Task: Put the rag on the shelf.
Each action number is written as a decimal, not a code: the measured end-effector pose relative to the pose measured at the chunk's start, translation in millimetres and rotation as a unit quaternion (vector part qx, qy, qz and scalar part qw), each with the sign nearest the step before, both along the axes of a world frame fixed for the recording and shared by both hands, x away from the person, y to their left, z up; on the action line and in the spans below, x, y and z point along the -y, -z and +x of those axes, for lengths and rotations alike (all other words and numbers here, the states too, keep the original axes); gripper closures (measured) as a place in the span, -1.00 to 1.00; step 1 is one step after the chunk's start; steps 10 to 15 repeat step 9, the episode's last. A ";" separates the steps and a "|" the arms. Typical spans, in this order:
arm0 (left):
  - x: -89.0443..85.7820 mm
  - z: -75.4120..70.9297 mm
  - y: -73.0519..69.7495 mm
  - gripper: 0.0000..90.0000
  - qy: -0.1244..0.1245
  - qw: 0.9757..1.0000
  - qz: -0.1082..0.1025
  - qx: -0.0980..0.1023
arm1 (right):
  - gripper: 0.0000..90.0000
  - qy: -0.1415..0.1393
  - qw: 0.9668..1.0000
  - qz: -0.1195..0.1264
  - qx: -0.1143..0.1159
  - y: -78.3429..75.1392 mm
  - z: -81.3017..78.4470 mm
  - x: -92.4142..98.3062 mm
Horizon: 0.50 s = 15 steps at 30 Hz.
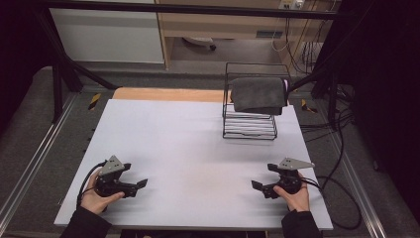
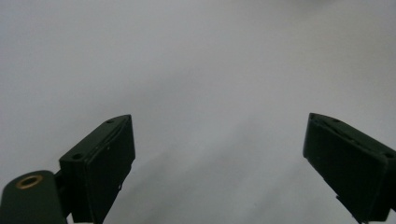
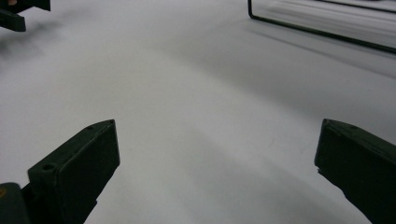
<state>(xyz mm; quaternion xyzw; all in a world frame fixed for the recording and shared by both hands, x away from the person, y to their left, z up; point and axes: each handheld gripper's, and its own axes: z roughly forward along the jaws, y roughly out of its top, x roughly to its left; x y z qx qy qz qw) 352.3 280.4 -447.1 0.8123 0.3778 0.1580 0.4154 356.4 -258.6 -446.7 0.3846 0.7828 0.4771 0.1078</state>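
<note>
A black wire rack (image 1: 249, 123) stands at the far right of the white table (image 1: 188, 144), with a dark grey folded cloth (image 1: 258, 94) draped over its top. My left gripper (image 1: 140, 184) rests near the front left edge, held by a hand, jaws wide apart with nothing between them (image 2: 219, 158). My right gripper (image 1: 257, 186) sits near the front right edge, also open and empty (image 3: 217, 163). The rack's base wire (image 3: 322, 32) shows at the top right of the right gripper view, and the other gripper (image 3: 18, 14) at its top left.
A wooden strip (image 1: 168, 94) runs along the table's far edge. Cables (image 1: 337, 193) trail off the right side onto the floor. Black frame bars (image 1: 64, 69) rise at the back left and right. Bare white surface lies between the two grippers.
</note>
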 end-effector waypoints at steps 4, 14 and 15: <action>-1.8 -1.4 2.5 -0.82 0.000 1.000 0.001 -0.004 | -0.98 0.002 1.000 -0.004 -0.005 2.8 -1.2 3.3; -3.1 -2.4 3.9 -0.83 0.001 1.000 0.001 -0.006 | -0.98 0.003 1.000 -0.004 -0.011 5.3 -1.3 3.7; -3.1 -2.4 3.9 -0.83 0.001 1.000 0.001 -0.006 | -0.98 0.003 1.000 -0.004 -0.011 5.3 -1.3 3.7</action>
